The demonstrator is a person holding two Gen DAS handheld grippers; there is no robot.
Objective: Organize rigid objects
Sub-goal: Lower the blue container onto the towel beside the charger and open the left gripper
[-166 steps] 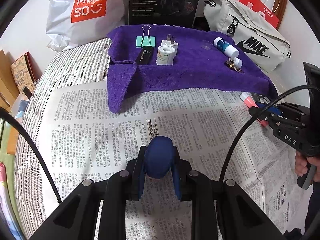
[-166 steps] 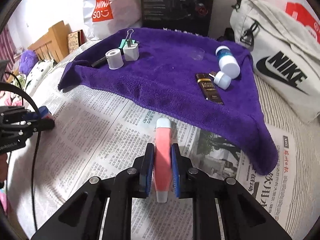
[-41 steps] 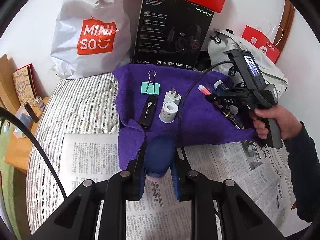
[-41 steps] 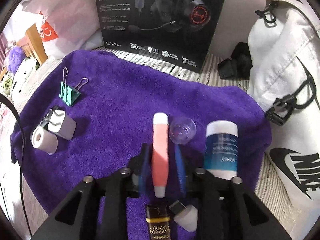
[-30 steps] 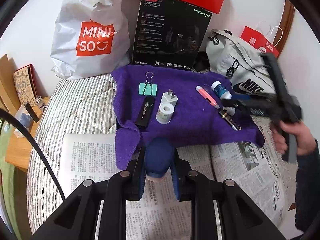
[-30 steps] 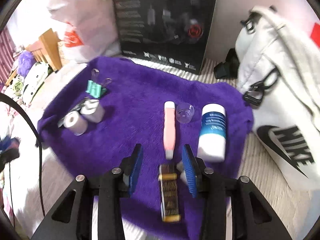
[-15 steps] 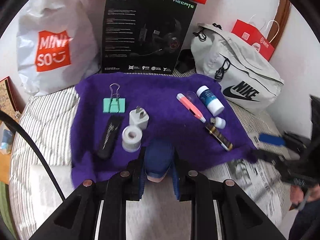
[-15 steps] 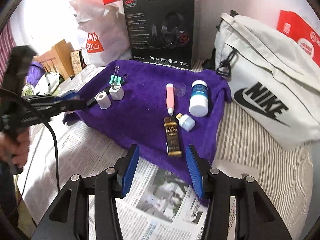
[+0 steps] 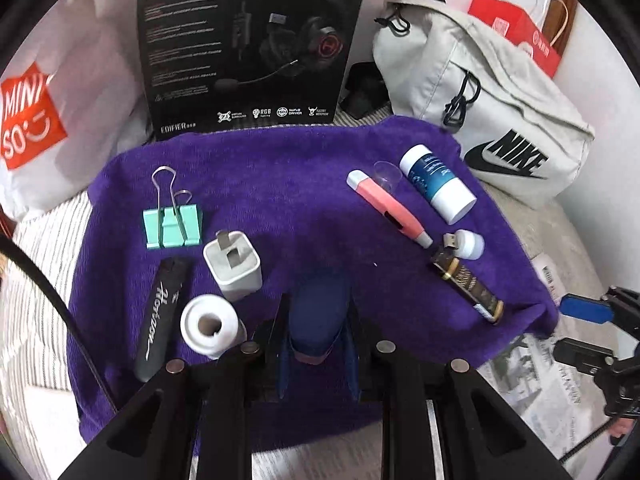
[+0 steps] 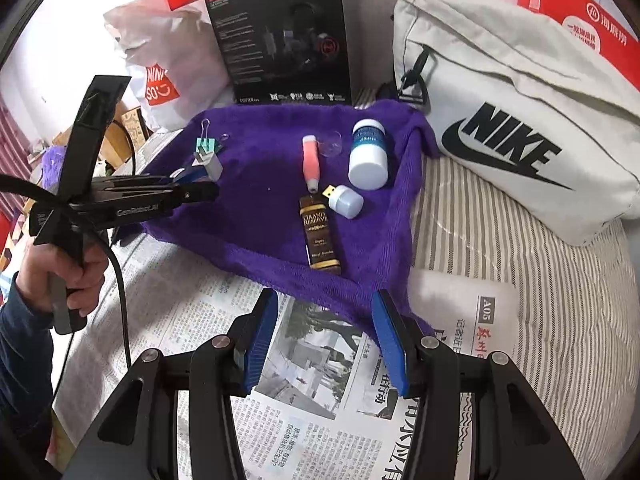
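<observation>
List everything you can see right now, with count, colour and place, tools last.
towel: 1, purple, on the bed
binder clip: 1, mint, towel's far left
charger plug: 1, white, beside clip
tape roll: 1, white, near left
black stick: 1, left edge
pink pen: 1, towel's right
clear cap: 1, beside pen
bottle: 1, white-blue, far right
USB light: 1, white
brown bar: 1, near right
newspaper: under the towel's near edge
Nike bag: 1, cream, right
headset box: 1, black, behind
Miniso bag: 1, white
left tool: holds blue object
right tool: open, over newspaper
</observation>
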